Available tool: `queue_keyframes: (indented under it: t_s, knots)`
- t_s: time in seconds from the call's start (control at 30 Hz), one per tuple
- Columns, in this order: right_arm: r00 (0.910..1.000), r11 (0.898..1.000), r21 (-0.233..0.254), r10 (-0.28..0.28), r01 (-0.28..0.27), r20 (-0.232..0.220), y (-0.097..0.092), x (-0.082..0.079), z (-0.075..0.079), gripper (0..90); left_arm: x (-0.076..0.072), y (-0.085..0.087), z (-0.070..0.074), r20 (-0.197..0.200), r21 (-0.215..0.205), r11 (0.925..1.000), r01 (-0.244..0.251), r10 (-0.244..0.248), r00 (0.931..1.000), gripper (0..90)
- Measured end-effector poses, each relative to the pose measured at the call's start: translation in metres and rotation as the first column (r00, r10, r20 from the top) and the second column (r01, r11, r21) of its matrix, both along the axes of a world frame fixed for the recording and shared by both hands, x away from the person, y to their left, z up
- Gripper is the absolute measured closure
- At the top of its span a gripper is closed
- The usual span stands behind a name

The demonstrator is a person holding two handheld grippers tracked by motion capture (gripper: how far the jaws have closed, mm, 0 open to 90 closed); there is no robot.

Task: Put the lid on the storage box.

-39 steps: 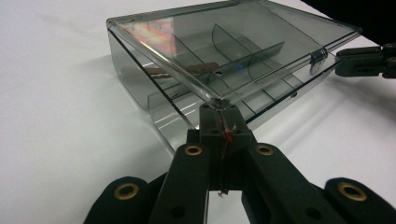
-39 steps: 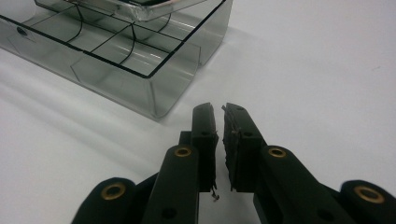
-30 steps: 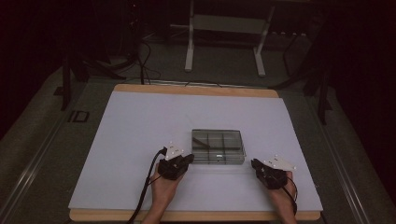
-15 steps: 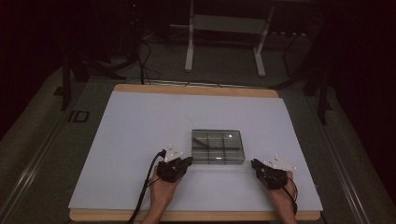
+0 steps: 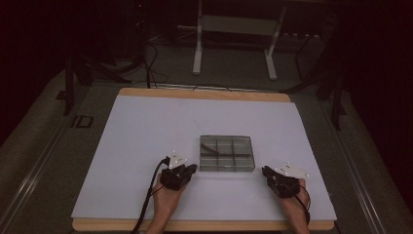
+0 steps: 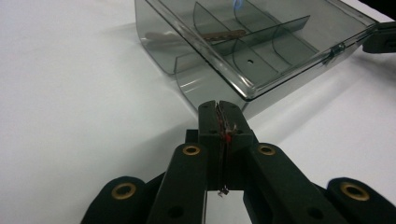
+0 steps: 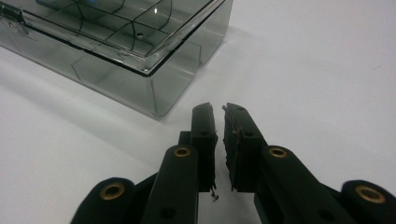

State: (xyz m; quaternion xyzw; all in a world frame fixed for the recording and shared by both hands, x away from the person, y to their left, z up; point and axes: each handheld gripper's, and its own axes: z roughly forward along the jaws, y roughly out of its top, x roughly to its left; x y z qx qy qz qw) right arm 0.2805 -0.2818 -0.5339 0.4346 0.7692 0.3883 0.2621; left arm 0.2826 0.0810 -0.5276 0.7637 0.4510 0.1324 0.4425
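Left tool (image 6: pixel 219 109) closed, jaws pressed together with nothing gripped, resting low over the worktop (image 5: pixel 146 131) just short of the near left corner of a smoked clear-plastic compartment box (image 5: pixel 227 153). Right tool (image 7: pixel 218 112) nearly closed, a narrow slit between the jaws, empty, aimed at the near right corner of the same box without touching it. From the high view: left tool (image 5: pixel 187 169) held in the person's left hand (image 5: pixel 165 197), cable trailing off the near edge; right tool (image 5: pixel 267 171) held in the right hand (image 5: pixel 292 207); the two flanking the box's near side, one at each corner. Box lying flat near the middle of the white worktop, toward the person's side, lid shut, a latch visible on its front edge in the left gripper view. Interior split by dividers into a grid of compartments. A thin, elongated brownish item (image 6: pixel 219 34) lying in one far compartment; identity not discernible. Dark floor and a metal stand (image 5: pixel 234 39) beyond the worktop's far edge.
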Motion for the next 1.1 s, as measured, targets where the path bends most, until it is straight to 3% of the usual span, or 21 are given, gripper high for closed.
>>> queue_keyframes:
  t_s: [0.63,1.1]
  knots:
    - [0.9999,1.0,0.001,-0.012,0.012,0.001,-0.003,0.001,0.0,81.9,0.008,0.02,0.002,0.01,0.011,0.9971,-0.076,0.075,0.9971,87.8]
    - [0.9993,0.999,0.009,-0.038,0.038,0.001,-0.014,0.004,0.001,81.9,0.019,0.039,-0.001,-0.01,0.055,0.9901,-0.13,0.13,0.9914,86.1]
